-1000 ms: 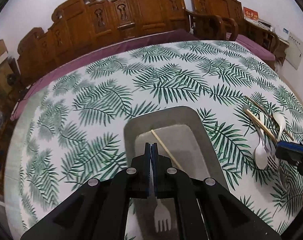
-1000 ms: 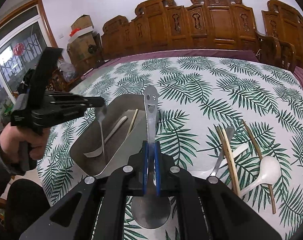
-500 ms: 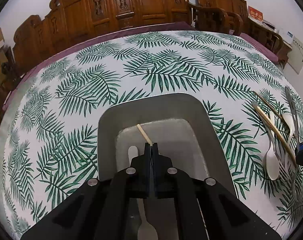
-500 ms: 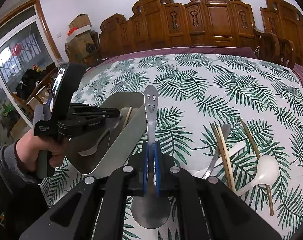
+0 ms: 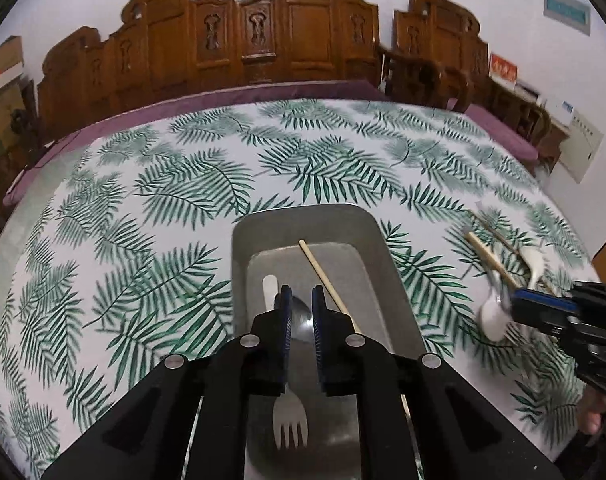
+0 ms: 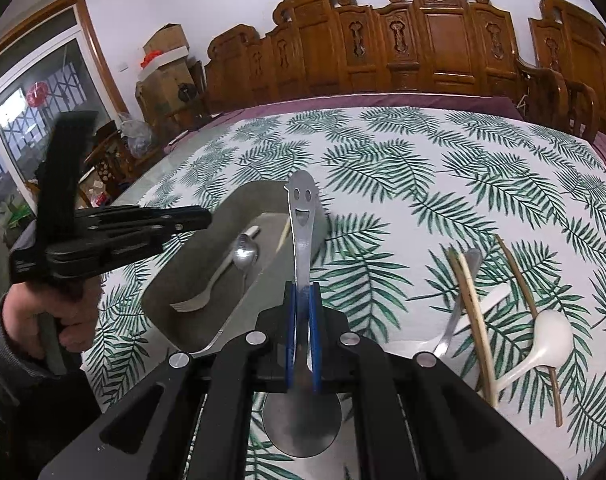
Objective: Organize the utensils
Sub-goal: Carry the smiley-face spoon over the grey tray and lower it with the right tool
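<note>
My left claw (image 5: 301,312) has just been parting its jaws over the grey metal tray (image 5: 263,232) — nothing pinched between them; the small steel spoon (image 6: 245,254) lies in the tray beside the pale fork (image 5: 289,424) and a bamboo chopstick (image 5: 323,276). My right claw (image 6: 303,332) is clenched on the smiley-handled steel spoon (image 6: 301,216), pointing downward beside the tray. It's gripped near the bowl, I think — it could pivot and clip the tray rim.

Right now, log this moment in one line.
left tongs: just opened, empty, above tray | right tongs: shut on smiley spoon
</note>
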`<state>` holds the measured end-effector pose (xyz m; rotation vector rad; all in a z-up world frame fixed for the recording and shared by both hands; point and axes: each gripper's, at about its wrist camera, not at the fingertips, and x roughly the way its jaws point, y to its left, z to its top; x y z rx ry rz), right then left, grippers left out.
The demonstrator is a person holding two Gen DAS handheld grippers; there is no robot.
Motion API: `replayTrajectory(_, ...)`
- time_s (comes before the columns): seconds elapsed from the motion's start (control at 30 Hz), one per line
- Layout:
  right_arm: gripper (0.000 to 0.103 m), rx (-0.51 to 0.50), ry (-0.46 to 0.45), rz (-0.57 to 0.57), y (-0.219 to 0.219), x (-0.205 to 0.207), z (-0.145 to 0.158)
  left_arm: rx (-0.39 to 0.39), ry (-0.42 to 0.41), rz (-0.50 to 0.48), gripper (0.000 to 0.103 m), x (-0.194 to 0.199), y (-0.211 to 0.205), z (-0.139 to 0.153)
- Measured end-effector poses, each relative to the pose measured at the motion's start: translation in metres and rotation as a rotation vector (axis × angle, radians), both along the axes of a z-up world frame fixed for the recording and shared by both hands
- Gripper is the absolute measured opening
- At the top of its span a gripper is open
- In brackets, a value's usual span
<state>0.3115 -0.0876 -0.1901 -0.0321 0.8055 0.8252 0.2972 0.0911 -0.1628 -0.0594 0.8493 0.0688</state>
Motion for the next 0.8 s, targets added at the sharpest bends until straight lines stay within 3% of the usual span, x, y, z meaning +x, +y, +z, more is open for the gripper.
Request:
replayTrajectory(0.3,0.008,-0.004,0.000,0.025,0.030,-0.012,0.011,-0.041,-0.043,0.019,0.009,-0.045,0.013,0.015)
replayTrajectory(0.6,0.008,0.037,0.061,0.030,0.082,-0.006,0.011,-0.045,-0.052,0.044,0.009,-0.055,0.038,0.012)
replayTrajectory(0.8,0.008,-0.020,0.072,0.015,0.121,0.001,-0.002,-0.064,-0.055,0.064,0.009,-0.059,0.056,0.010)
